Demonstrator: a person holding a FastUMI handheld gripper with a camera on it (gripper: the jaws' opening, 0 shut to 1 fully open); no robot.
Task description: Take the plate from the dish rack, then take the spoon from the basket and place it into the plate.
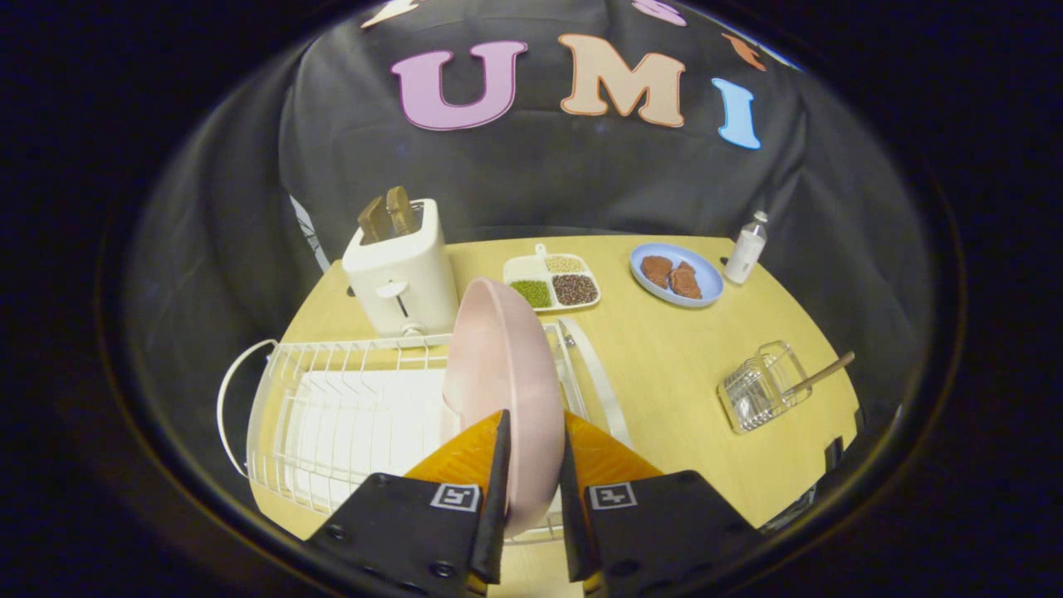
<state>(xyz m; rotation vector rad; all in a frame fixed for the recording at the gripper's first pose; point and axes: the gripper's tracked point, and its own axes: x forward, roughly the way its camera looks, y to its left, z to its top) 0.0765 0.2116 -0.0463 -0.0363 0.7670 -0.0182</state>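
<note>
A pink plate (502, 365) stands on edge between my two fingers, over the right end of the white wire dish rack (332, 415). My gripper (533, 448) is shut on the plate's near rim, with an orange finger (465, 457) pressing on each side. I cannot tell whether the plate rests in the rack's slots or hangs just above them. To the right, beyond my fingers, a small wire basket (760, 390) lies on the wooden table (664, 365). A wooden-handled spoon (822, 375) sticks out of the basket toward the table's right edge.
A white toaster (403, 270) with two dark slices stands behind the rack. Farther back sit a divided tray of beans (552, 282), a blue plate with brown food (674, 274) and a small white bottle (746, 249). Open wood lies between rack and basket.
</note>
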